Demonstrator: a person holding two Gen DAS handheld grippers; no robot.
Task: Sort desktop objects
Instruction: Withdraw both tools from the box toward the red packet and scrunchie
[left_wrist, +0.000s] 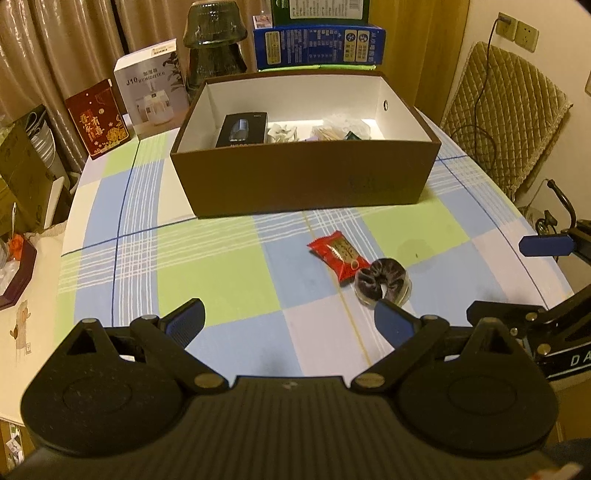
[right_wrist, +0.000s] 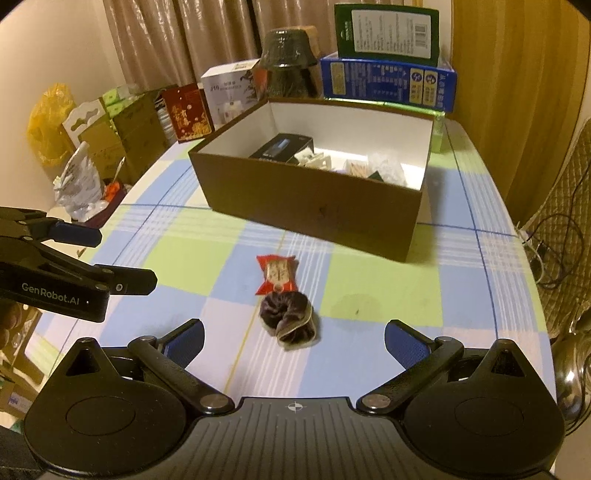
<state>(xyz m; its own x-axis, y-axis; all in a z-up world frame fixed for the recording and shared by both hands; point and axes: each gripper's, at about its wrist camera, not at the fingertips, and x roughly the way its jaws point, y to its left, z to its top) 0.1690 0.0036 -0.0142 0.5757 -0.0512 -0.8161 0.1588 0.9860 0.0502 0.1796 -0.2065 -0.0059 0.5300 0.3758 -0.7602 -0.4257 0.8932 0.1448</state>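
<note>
Both my claws, left gripper (left_wrist: 288, 325) and right gripper (right_wrist: 293, 338), gape wide, empty; next the scrunchie (right_wrist: 290, 319), probably touching the candy packet (right_wrist: 277, 274) at its twelve o'clock, goes boxward (right_wrist: 306, 218).

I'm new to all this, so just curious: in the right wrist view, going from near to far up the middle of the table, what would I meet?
Dark velvet hair scrunchie → red snack packet → open brown cardboard box → blue printed carton.

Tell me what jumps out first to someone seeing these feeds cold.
The open brown box mid-table, already holding a black case and small items. In front of it on the checked tablecloth lie a red snack packet and, touching its near end, a dark scrunchie. Both hand-held grippers, left and right, hover open and empty.
</note>
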